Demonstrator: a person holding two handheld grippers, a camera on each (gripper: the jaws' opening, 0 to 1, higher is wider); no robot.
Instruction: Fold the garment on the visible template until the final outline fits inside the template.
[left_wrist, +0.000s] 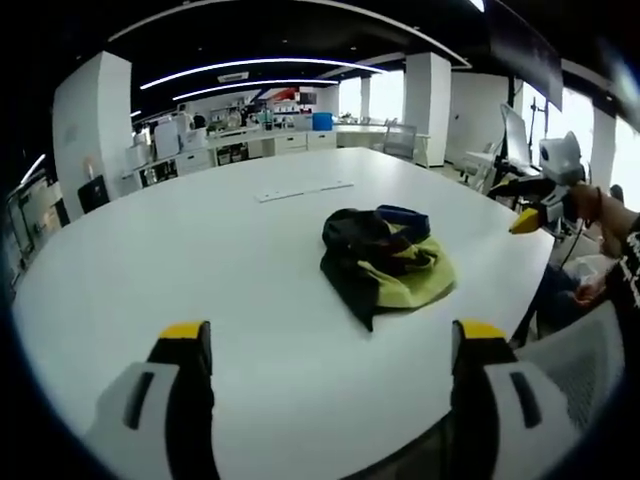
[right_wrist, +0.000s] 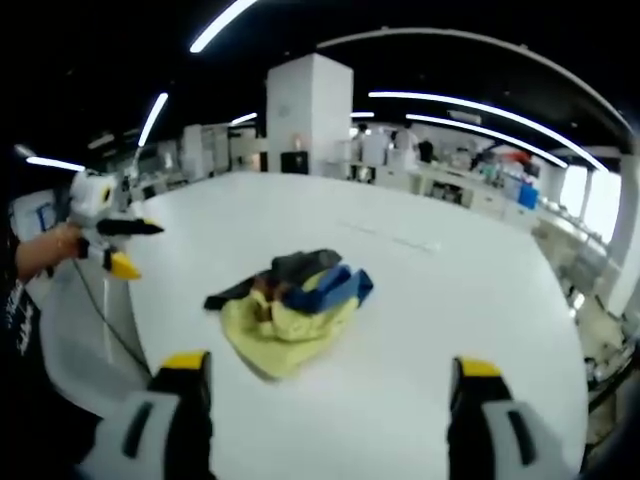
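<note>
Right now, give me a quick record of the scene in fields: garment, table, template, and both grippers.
garment: crumpled heap, black, yellow and blue, not folded
table: white, rounded edge, garment near its middle
template: faint flat outline beyond the garment, apart from it
left gripper: open, above the table edge, holding nothing
right gripper: open, holding nothing, facing the garment

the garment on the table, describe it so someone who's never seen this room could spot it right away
Start at the big round white table that takes up most of the room's foreground. Near its middle lies the garment, a crumpled heap rather than a flat spread. It is the one soft, colourful thing there: black, pale yellow and blue fabric bunched together, unlike the thin flat white strip lying farther back.
</note>
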